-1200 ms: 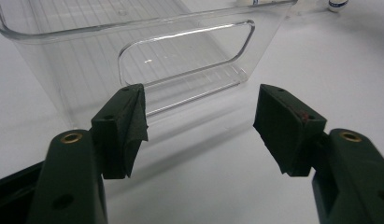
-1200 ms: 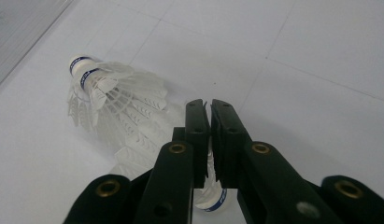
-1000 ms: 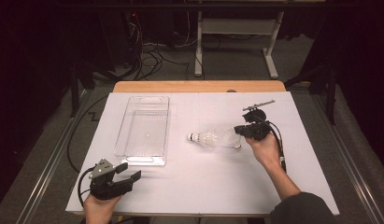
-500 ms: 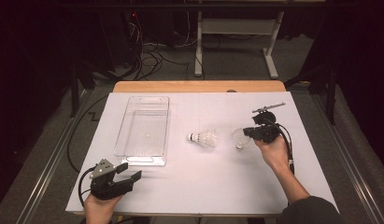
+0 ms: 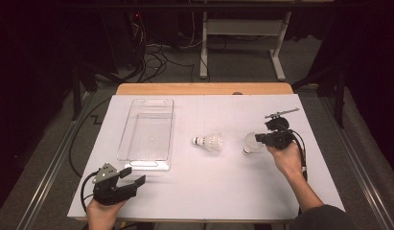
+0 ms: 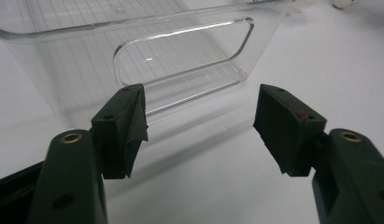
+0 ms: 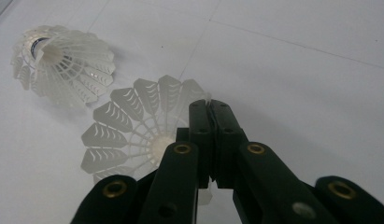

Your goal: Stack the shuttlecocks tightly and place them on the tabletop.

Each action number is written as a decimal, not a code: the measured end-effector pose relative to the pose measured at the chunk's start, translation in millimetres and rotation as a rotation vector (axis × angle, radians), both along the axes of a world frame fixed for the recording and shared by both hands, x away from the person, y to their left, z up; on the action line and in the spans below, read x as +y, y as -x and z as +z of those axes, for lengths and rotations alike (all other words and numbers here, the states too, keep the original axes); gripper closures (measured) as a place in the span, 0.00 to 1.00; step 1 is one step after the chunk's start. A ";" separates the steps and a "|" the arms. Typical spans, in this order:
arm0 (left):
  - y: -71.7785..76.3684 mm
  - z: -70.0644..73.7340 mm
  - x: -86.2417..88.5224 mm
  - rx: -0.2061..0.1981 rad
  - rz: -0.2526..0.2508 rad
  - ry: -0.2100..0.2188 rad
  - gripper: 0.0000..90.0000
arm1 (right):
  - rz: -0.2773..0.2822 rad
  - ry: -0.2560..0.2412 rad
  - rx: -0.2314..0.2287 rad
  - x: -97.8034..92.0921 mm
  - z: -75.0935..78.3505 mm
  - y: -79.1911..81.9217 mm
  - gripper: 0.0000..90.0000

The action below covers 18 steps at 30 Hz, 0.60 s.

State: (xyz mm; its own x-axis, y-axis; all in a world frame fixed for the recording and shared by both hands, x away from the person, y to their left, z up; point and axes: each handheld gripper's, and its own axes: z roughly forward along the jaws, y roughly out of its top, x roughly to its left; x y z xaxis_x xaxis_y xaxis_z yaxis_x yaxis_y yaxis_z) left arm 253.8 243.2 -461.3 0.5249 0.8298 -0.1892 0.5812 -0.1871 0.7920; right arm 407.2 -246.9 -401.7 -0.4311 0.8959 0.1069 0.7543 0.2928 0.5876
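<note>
Two white plastic shuttlecocks are on the white table. One shuttlecock (image 5: 210,142) (image 7: 63,60) lies on its side at mid-table. My right gripper (image 5: 261,140) (image 7: 210,114) is shut on the skirt rim of the second shuttlecock (image 5: 251,142) (image 7: 129,130), to the right of the first. A clear plastic bin (image 5: 147,133) (image 6: 133,51) stands left of centre, with nothing seen inside. My left gripper (image 5: 133,176) (image 6: 199,126) rests open near the front left edge, its jaws pointing at the bin's near end wall with its cut-out handle.
The white table surface (image 5: 209,187) has a wooden edge (image 5: 204,89) at the back. Cables (image 5: 151,52) and a desk frame (image 5: 242,33) stand on the floor beyond. A person's hands hold both grippers from the front edge.
My right gripper has drawn the held shuttlecock to the right, away from the one lying at mid-table. The left gripper has stayed in place.
</note>
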 end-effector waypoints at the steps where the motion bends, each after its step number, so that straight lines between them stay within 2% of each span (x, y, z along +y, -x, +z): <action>1: 0.0 0.0 0.0 0.000 0.000 0.000 0.39 | 0.002 -0.003 0.002 0.6 0.4 0.3 1.00; 13: -0.2 -0.1 -0.1 0.001 0.000 0.001 0.39 | 0.043 -0.036 0.003 5.8 4.4 1.8 1.00; 16: -0.4 -0.2 -0.2 0.002 0.000 0.000 0.39 | 0.060 -0.042 -0.019 8.3 5.9 2.9 1.00; 18: -0.4 -0.2 -0.3 0.002 0.000 -0.002 0.39 | 0.069 -0.046 -0.018 11.1 6.5 2.7 1.00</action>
State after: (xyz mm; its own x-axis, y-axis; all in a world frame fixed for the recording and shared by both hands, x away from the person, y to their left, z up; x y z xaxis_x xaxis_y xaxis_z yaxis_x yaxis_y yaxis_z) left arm 254.2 242.9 -461.5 0.5246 0.8302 -0.1887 0.5831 -0.1889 0.7901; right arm 404.5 -235.8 -395.1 -0.4940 0.8583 0.1388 0.7225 0.3165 0.6146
